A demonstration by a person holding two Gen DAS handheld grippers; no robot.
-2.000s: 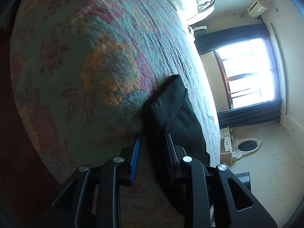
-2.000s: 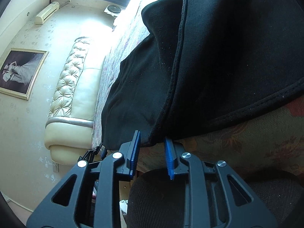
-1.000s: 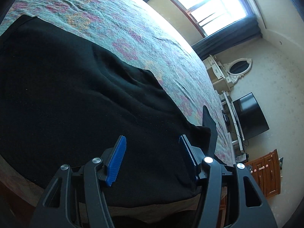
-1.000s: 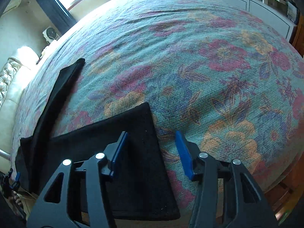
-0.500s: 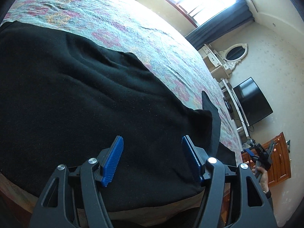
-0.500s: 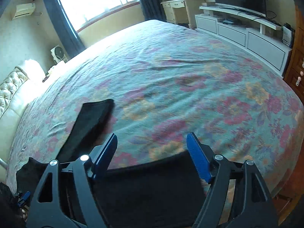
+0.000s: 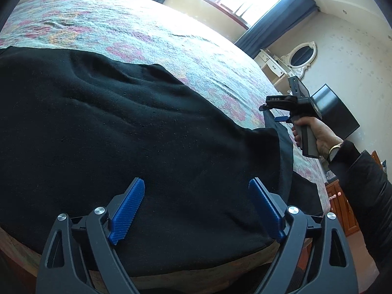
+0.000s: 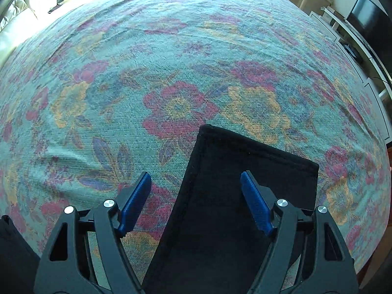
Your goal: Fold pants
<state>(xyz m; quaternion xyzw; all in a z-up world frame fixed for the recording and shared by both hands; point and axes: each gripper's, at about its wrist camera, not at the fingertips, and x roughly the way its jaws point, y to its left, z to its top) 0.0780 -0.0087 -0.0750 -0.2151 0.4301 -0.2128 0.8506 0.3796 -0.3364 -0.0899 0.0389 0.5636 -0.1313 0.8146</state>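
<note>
Pants (image 7: 137, 132) lie under both wide-open, empty tongs (image 7: 196, 210) (image 8: 196, 201).

1. pants (image 7: 122, 134): my left view loses their left side at the frame edge.
2. pants leg (image 8: 232, 196): near end hidden behind my right gripper (image 8: 196, 201).
3. television (image 8: 367, 22): cropped by the lens rim.

A floral bedspread (image 8: 171, 73) covers the bed. Black pants (image 7: 122, 134) lie flat on it, beneath the spread fingers.
</note>
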